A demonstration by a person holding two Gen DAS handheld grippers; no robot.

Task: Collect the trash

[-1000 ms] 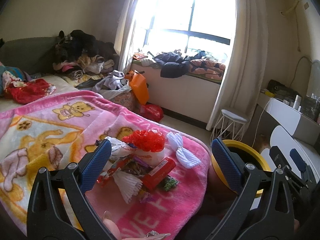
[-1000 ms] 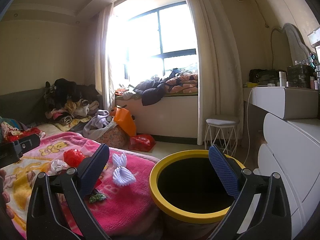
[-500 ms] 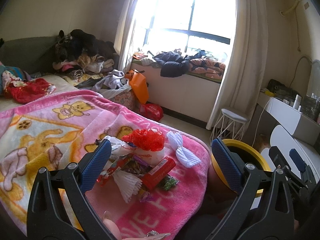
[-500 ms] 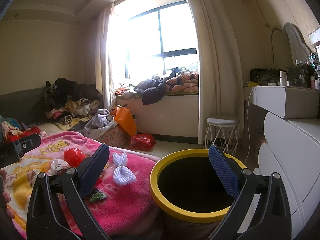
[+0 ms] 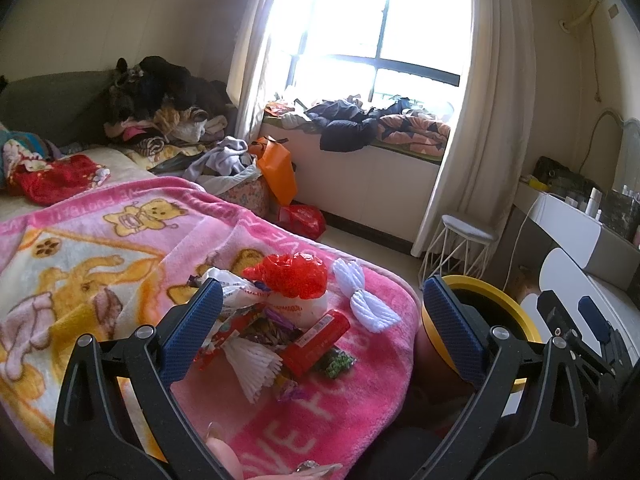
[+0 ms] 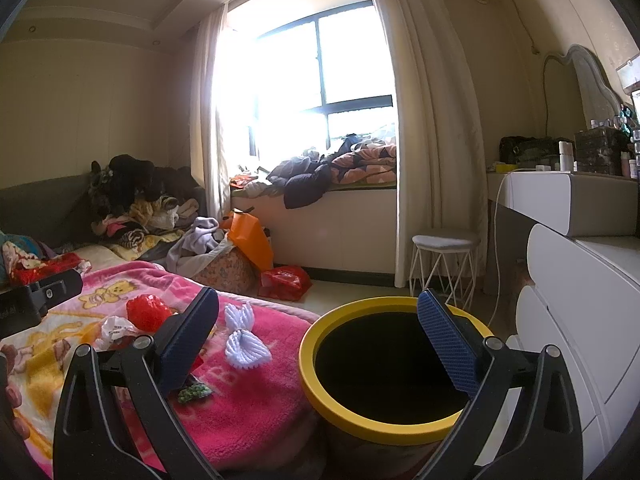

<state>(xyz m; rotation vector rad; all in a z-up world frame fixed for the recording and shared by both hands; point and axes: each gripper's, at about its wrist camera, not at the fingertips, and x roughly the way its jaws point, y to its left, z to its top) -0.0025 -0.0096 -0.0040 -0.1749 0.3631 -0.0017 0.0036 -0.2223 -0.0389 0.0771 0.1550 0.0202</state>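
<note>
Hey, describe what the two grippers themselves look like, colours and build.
Both match: the left gripper and right gripper each have two black, angular plastic arms with round silver screws, ending in rectangular dark blue pads with a fine ribbed texture. No cables or markings show on them.

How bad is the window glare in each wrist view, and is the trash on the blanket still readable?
Left wrist view: the window is blown out white, but the trash pile on the blanket is evenly lit and sharp. Right wrist view: similar glare, the bin interior is pure black, and fisheye bends the curtain.
</note>
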